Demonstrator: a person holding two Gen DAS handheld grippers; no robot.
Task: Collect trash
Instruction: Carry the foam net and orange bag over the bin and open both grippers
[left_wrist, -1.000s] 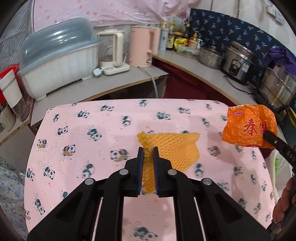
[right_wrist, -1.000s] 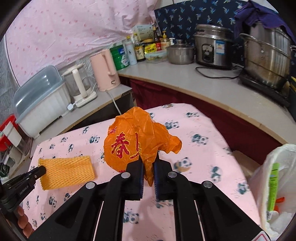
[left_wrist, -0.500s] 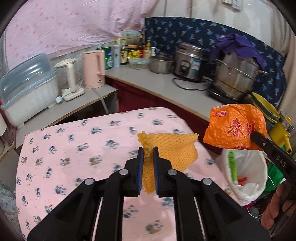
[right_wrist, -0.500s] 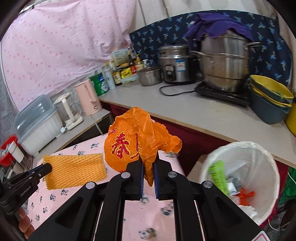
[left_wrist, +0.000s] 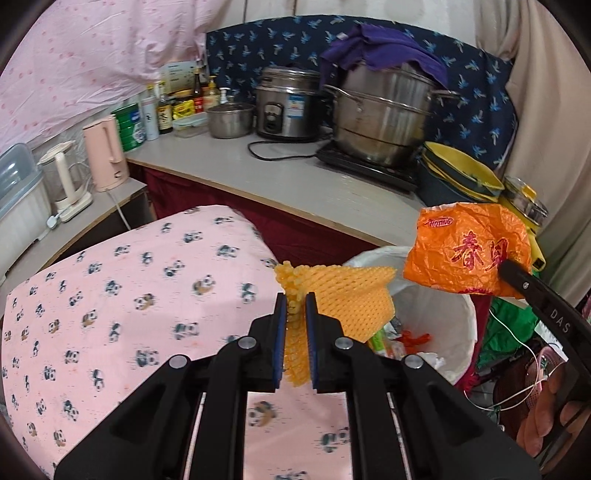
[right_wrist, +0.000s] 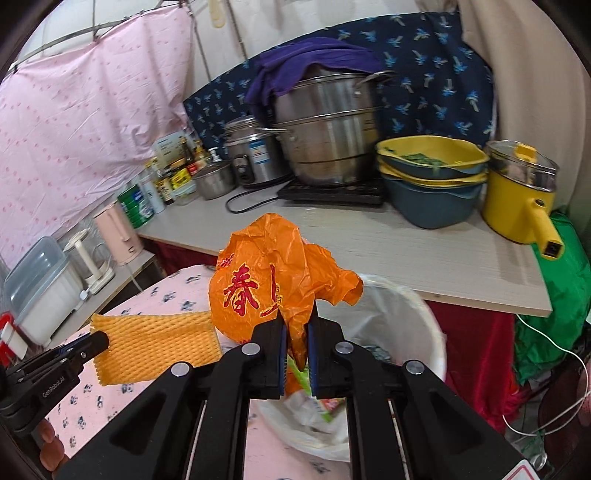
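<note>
While your left gripper (left_wrist: 295, 314) clamps the foam net (left_wrist: 347, 295) and your right gripper (right_wrist: 295, 328) pinches the orange bag (right_wrist: 266, 284), both hang near the bin (right_wrist: 417, 314), undropped.

A grey counter (right_wrist: 388, 254) runs beneath pink (right_wrist: 85, 107) and navy floral wall cloths (left_wrist: 258, 51).
</note>
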